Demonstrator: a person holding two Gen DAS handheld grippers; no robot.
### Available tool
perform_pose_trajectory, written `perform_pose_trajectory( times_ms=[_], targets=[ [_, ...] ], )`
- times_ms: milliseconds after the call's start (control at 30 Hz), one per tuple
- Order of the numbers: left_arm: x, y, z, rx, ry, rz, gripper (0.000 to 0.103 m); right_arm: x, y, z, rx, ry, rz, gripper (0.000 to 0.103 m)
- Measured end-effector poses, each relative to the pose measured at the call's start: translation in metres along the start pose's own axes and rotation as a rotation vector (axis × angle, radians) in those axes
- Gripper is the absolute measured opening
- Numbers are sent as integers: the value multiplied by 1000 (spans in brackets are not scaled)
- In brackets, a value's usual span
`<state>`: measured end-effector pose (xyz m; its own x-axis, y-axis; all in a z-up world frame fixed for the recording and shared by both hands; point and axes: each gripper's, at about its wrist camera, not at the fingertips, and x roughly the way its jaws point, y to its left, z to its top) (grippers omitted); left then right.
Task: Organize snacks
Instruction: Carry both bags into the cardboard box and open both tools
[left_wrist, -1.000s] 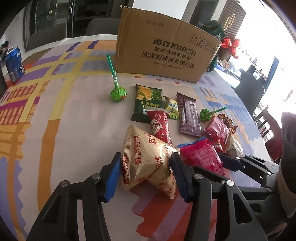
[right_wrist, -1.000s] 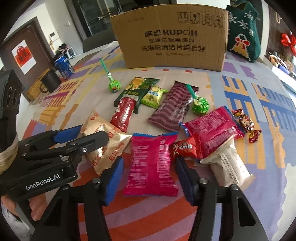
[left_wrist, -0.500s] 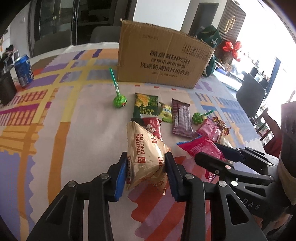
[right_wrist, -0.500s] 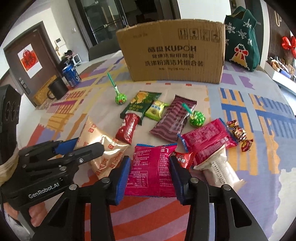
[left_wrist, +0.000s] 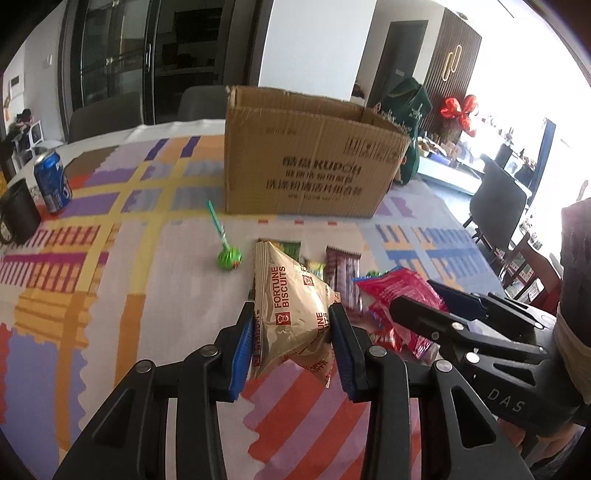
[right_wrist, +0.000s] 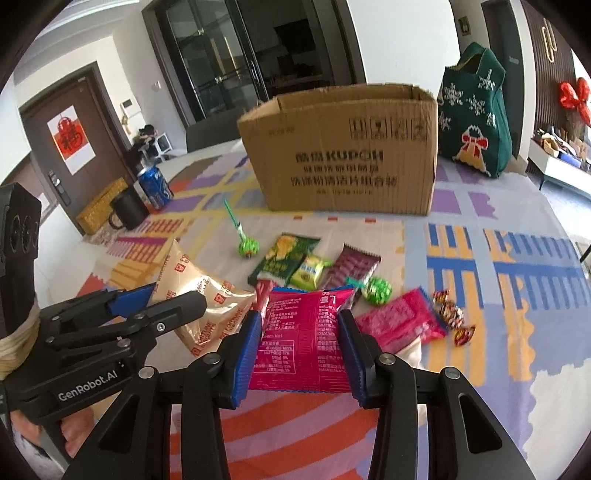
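Left tongs (left_wrist: 291, 332) pinching a gold Fortune Biscuits bag (left_wrist: 291, 310) between blue pads, bag lifted clear of the patterned tabletop (left_wrist: 110, 295). Right tongs (right_wrist: 301, 349) pinching a pink snack packet (right_wrist: 303, 339) the same way, also raised off the cloth. Open cardboard box (right_wrist: 343, 155) standing upright at the far side of the tabletop, printed side facing the cameras. In front of the box, loose snacks lying flat: a green lollipop (right_wrist: 248, 248) with a teal stick, a dark green packet (right_wrist: 282, 258), a small yellow-green packet (right_wrist: 308, 271), a maroon bar (right_wrist: 349, 267), a second green lollipop (right_wrist: 376, 290), another pink packet (right_wrist: 400, 321) and some wrapped candies (right_wrist: 448, 314). Left of the box, well apart, a blue can (right_wrist: 155, 186) beside a black mug (right_wrist: 127, 212). Just right of the box, a green knitted bag (right_wrist: 476, 110).
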<state>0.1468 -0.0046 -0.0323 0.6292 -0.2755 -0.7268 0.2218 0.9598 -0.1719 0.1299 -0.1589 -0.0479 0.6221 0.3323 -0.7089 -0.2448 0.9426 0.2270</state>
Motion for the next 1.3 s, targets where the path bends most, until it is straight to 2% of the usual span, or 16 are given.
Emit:
perform_pose_trajectory(
  times_ms=[267, 800, 1100, 1300],
  targets=[
    [-4, -9, 32, 23, -62, 13, 39, -14, -4, 33, -24, -94, -20, 43],
    [-5, -17, 121, 84, -215, 55, 39, -23, -21, 112, -14, -254, -44, 43],
    [10, -12, 167, 106, -240, 69, 39, -17, -30, 158, -40, -300, -73, 43],
    [29, -8, 193, 110, -220, 70, 39, -2, -36, 186, -51, -295, -83, 43]
  ],
)
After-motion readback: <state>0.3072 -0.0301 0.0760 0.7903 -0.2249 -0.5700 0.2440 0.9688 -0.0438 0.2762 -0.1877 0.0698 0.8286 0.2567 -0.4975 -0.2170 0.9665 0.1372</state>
